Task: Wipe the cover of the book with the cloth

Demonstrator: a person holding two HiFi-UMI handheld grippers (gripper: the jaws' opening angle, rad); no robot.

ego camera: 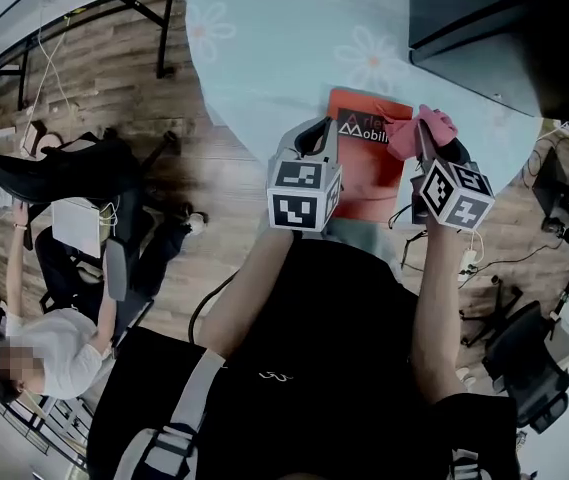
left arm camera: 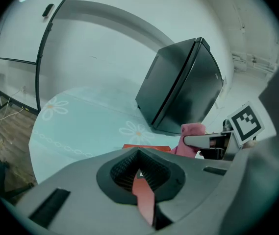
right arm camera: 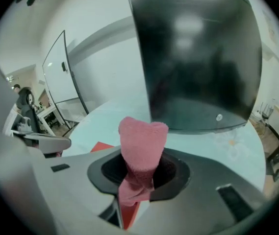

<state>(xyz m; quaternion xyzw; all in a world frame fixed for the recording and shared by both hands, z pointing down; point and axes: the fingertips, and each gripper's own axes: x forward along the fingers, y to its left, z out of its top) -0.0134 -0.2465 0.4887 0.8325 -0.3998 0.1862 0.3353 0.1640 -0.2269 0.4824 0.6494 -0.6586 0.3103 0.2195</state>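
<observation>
Book [ego camera: 372,180] cover reads "Mobili" | right tool [right arm camera: 138,177] grips pink cloth [right arm camera: 142,140] | left tool [left arm camera: 140,176] narrow

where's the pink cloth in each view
head view: pink cloth right of centre, at the right gripper tip.
left gripper view: right of centre, beyond the jaws.
right gripper view: dead centre, clamped between the jaws.
shared landmark: red book, next to the cloth.

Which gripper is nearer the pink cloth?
Right. The right gripper is clamped on the pink cloth; the left gripper sits apart to its left, over the red book.
</observation>
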